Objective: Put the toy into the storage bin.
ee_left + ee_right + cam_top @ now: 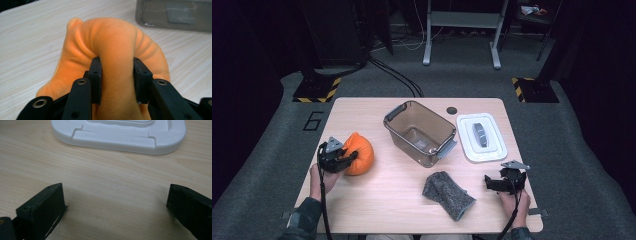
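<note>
Left of the clear bin (419,131), the left gripper (117,75) fingers pinch the orange plush (358,153) for lifting, while the right gripper (115,210) fingers wait spread open.

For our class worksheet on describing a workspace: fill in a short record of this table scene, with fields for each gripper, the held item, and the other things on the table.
left gripper: shut on the orange plush, pads squeezing a fold
right gripper: open, over bare table
bin: clear, open, mid-table
lid: white, right of bin
cloth: grey, front of bin
</note>
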Demonstrator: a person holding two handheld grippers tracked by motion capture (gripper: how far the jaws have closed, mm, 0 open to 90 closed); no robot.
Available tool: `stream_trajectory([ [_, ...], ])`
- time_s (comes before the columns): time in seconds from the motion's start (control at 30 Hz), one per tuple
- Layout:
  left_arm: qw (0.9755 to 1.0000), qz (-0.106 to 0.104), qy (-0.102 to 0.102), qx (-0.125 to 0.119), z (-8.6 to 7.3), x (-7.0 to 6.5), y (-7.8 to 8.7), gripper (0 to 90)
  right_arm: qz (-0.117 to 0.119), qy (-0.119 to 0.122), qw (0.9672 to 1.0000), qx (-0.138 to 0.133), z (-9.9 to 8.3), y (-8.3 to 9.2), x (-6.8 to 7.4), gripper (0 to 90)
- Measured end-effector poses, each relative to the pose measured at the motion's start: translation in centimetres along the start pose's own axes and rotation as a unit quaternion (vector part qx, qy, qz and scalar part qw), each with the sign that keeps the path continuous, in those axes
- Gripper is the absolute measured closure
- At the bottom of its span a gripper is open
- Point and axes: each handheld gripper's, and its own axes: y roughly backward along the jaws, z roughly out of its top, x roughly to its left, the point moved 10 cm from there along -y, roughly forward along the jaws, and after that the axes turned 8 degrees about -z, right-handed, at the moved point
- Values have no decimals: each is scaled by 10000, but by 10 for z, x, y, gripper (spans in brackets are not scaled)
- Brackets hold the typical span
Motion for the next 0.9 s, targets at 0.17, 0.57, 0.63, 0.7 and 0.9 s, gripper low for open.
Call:
stream_trajectory([
  [0.17, 10000, 53, -43, -32, 2, 1, 3, 678, 3, -19, 10000, -3, 0, 0, 0, 8],
  [0.57, 9996, 175, 11, -203, 17, 8, 14, 681, 8, -22, 10000, -13, 0, 0, 0, 7],
  [0.63, 9996, 188, 23, -223, 19, 9, 15, 681, 9, -25, 10000, -13, 0, 0, 0, 8],
  [0.7, 9995, 199, 37, -255, 21, 10, 16, 681, 10, -27, 10000, -14, 0, 0, 0, 7],
  [0.9, 9994, 215, 20, -284, 30, 12, 20, 680, 9, -25, 10000, -15, 0, 0, 0, 7],
])
